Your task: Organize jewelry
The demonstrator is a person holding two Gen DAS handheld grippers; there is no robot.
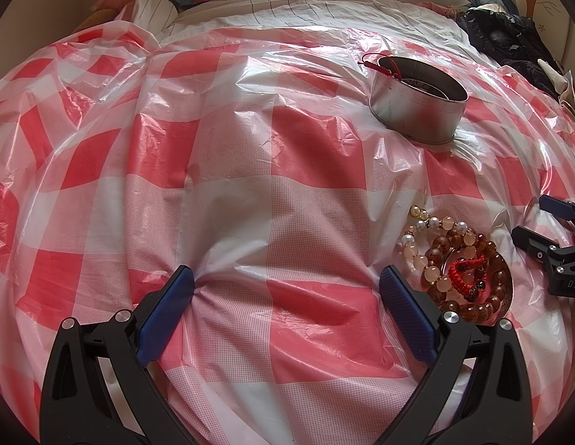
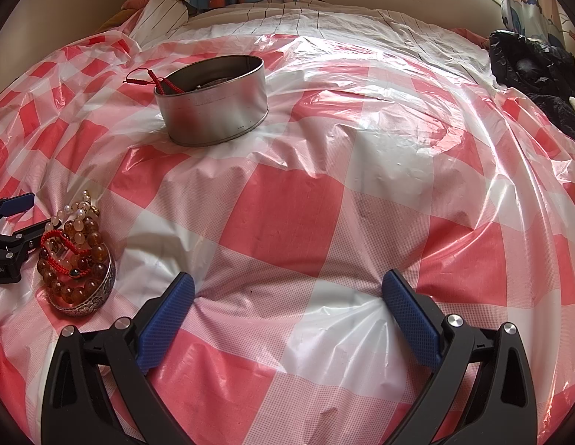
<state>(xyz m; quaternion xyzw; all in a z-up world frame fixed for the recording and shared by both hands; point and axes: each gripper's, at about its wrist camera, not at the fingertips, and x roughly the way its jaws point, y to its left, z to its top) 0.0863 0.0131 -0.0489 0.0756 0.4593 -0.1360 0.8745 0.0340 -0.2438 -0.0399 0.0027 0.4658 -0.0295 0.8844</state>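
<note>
On a red-checked plastic sheet [image 1: 287, 185] lie one tin [image 1: 417, 111] and one jewelry pile [image 1: 462, 270].
Both grippers, left [image 1: 287, 293] and right [image 2: 287, 296], rest spread wide with nothing between their blue pads. One round metal tin stands far, a red cord [image 2: 150, 79] hanging over its rim. Between the grippers, near, sit one silver bangle [image 2: 98, 296], one amber bead bracelet [image 2: 76, 285], one pearl strand [image 1: 417, 237] and one red woven bracelet [image 1: 465, 274], heaped together. Partial lettering "DAS" and "obot.AI" shows on the gripper bodies.
</note>
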